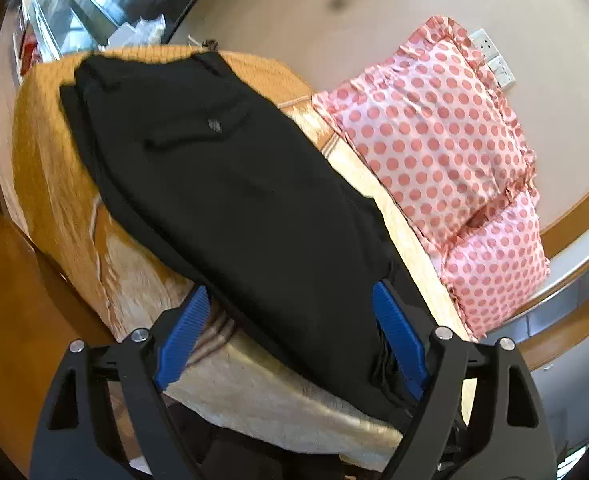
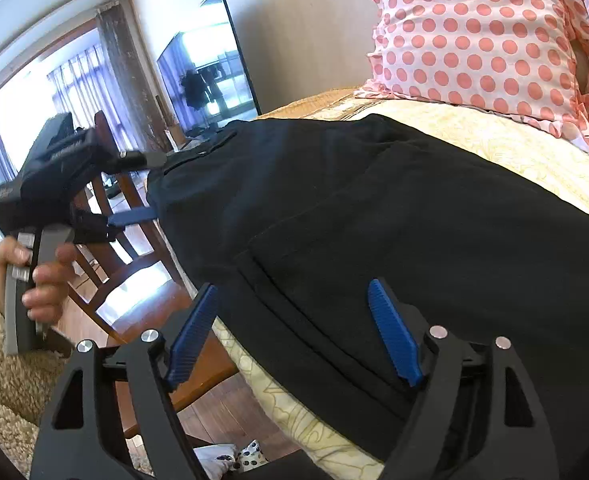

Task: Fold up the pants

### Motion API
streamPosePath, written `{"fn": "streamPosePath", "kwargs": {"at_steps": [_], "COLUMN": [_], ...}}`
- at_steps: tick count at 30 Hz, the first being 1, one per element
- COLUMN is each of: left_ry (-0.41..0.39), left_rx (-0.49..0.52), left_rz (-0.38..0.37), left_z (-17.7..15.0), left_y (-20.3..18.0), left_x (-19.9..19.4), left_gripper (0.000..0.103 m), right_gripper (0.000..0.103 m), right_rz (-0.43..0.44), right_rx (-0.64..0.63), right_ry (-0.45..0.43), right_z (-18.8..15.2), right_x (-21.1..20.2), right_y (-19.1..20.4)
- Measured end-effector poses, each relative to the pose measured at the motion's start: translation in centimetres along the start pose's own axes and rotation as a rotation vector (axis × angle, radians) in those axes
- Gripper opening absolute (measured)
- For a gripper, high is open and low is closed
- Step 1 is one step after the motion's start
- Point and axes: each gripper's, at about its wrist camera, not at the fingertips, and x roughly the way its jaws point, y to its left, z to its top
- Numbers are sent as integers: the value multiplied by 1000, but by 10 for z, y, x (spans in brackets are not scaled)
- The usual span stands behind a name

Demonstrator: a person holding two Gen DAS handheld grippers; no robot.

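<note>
Nearest the left wrist camera, the left hand-held gripper (image 1: 290,336) is standing spread wide, its ribbed blue pads (image 1: 182,340) sitting on either side of the black pants' (image 1: 222,176) near end; the right pad is touching bunched cloth there, but nothing is being pinched. The right hand-held gripper (image 2: 294,332) is likewise standing wide apart, its left ribbed pad (image 2: 192,336) hanging off the pants' edge and its right pad (image 2: 394,336) lying against the matte black cloth beside a long straight seam.

The pants are lying flat and stretched lengthwise along the bed (image 1: 74,208), on a plush, golden-yellow bedspread (image 2: 494,140) with a pale leafy pattern. They are looking smooth and dense, with a flapped back pocket (image 1: 202,124) bearing a small grey tag towards the far end.

Beyond the pants' right side, frilled pink pillows (image 1: 434,132) with coral polka dots are leaning against a plain cream wall (image 1: 294,8). To the pants' left in the right wrist view, a person's hand (image 2: 42,280) is gripping the grey handle of the other black device, in front of a dark wooden chair (image 2: 134,240). Farther beyond the pants, a glossy flat television (image 2: 206,80) is reflecting bright windows.
</note>
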Motion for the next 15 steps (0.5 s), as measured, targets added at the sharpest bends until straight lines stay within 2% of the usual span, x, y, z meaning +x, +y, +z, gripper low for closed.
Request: {"fn": "streamPosePath", "kwargs": {"at_steps": [3,8,10,13,15], "left_ry": [-47,-90,-122,-151,-165], "left_rx": [-24,-135,-161,-203,-201], "left_rz": [55,138,179,213,267], "left_z": [15,47,56,67,72], "left_y": [8,35,43,53,55], "left_x": [-1,4,3,5,9], "left_gripper": [82,82,78,64,28], "right_gripper": [80,82,82,82,83], "right_rz": [6,3,19,77,84], "right_rx": [0,-49,-32,35,64], "right_ry": [-4,-2,-8,-29,-49], "right_z": [1,-3,-4,-5,-6], "right_x": [1,-1,-6,-21,-33], "right_y": [0,5,3,-9,-18]}}
